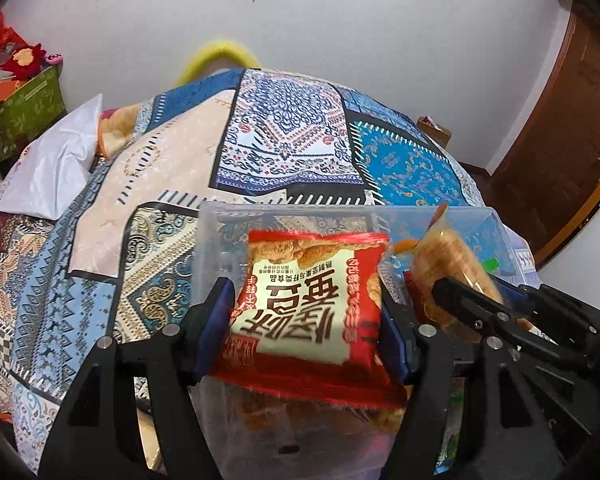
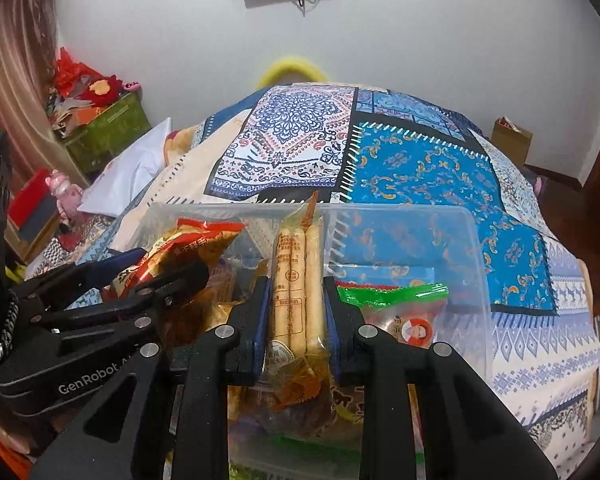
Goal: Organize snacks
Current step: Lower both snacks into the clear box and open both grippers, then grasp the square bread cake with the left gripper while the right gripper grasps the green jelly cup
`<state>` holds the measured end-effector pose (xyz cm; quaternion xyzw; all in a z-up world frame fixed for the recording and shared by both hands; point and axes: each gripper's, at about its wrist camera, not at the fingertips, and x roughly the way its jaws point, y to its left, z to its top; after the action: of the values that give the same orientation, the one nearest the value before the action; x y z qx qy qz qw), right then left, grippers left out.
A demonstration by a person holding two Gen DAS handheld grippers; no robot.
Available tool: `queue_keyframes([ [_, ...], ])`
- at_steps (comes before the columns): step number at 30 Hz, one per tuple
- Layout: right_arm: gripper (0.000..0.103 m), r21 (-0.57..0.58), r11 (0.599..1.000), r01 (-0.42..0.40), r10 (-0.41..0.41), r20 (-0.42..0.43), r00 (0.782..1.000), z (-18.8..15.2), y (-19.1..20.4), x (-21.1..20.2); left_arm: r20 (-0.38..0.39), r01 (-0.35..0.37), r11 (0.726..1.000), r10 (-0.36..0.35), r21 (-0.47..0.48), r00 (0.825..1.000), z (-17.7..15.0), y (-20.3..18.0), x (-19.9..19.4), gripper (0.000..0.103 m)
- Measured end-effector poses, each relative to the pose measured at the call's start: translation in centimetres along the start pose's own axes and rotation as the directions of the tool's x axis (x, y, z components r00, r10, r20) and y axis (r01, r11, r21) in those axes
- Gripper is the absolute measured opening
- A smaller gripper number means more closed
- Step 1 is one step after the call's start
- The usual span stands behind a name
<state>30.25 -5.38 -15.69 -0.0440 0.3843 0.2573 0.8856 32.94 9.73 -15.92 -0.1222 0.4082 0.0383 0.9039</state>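
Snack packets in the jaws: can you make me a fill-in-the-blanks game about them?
1. The left gripper holds a ____ snack packet.
2. The right gripper holds a clear packet of biscuit ____.
3. Both packets hang over a clear plastic ____.
4. The bin sits on a patterned ____.

Missing words: red; sticks; bin; bedspread

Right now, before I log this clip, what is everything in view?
red snack bag: 1, red and cream, held over the bin
biscuit stick pack: 1, clear with tan sticks, held over the bin
clear plastic bin: 1, transparent, on the bed
green-edged packet: 1, inside the bin, right side
patchwork bedspread: 1, blue and cream
white pillow: 1, left
green box: 1, by the wall
left tool: 1, black, gripping the red bag
right tool: 1, black, gripping the stick pack
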Motion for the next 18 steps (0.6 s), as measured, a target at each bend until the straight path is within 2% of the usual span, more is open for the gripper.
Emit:
queue_keyframes([
  [6, 0.046, -0.002, 1.000, 0.008, -0.008, 0.032, 0.999, -0.1, 0.2, -2.0, 0.016, 0.027, 1.000, -0.027, -0.012, 1.000, -0.3, 0.5, -2.6, 0.067],
  [13, 0.048, -0.010, 1.000, 0.005, -0.004, 0.085, 0.996, -0.4, 0.8, -5.5, 0.086, 0.030, 0.999, -0.031, 0.015, 0.996, -0.7, 0.8, -7.7, 0.067],
  [17, 0.054, -0.005, 1.000, 0.008, -0.007, 0.121, 0.993, -1.0, 0.8, -7.7, 0.123, 0.013, 0.999, -0.018, 0.043, 0.992, -1.3, 1.1, -10.7, 0.068],
  [18, 0.055, -0.002, 1.000, 0.006, -0.006, 0.129, 0.992, -1.2, 0.7, -8.1, 0.131, 0.011, 0.999, -0.017, 0.045, 0.991, -1.5, 1.2, -11.4, 0.071],
])
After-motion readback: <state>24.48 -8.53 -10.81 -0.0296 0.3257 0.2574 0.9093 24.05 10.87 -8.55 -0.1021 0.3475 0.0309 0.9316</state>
